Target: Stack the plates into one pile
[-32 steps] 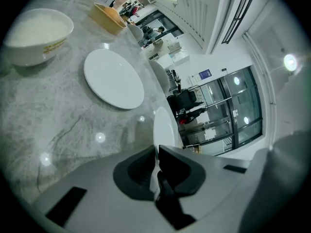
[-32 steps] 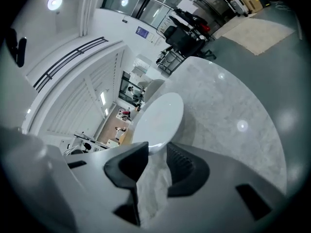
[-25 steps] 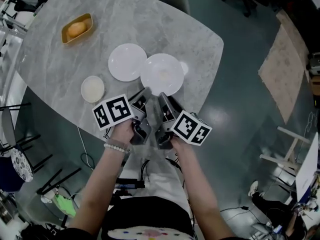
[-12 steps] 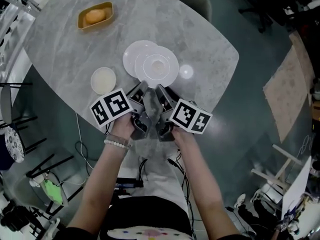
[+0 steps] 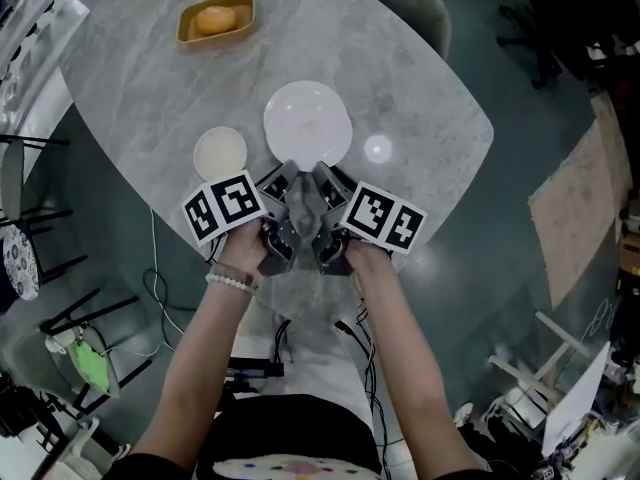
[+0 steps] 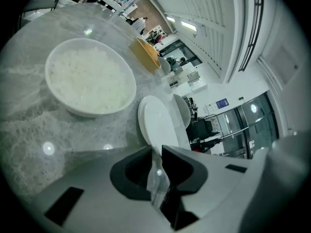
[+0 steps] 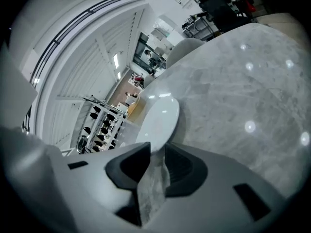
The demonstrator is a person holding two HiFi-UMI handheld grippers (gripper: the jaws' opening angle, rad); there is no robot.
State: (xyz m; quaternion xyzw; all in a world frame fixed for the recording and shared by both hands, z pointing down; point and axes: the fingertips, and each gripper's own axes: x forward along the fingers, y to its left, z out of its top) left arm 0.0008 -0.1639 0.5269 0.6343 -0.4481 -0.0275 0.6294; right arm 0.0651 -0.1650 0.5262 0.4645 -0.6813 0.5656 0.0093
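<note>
Opening left gripper [image 6: 156, 148] and closing right gripper [image 7: 157, 147] gape empty at plates [image 5: 308, 123]; only head view shows orange fruit [image 5: 216, 20].

Marble table [image 5: 150, 73] — dark teal floor [image 5: 520, 268]
</note>
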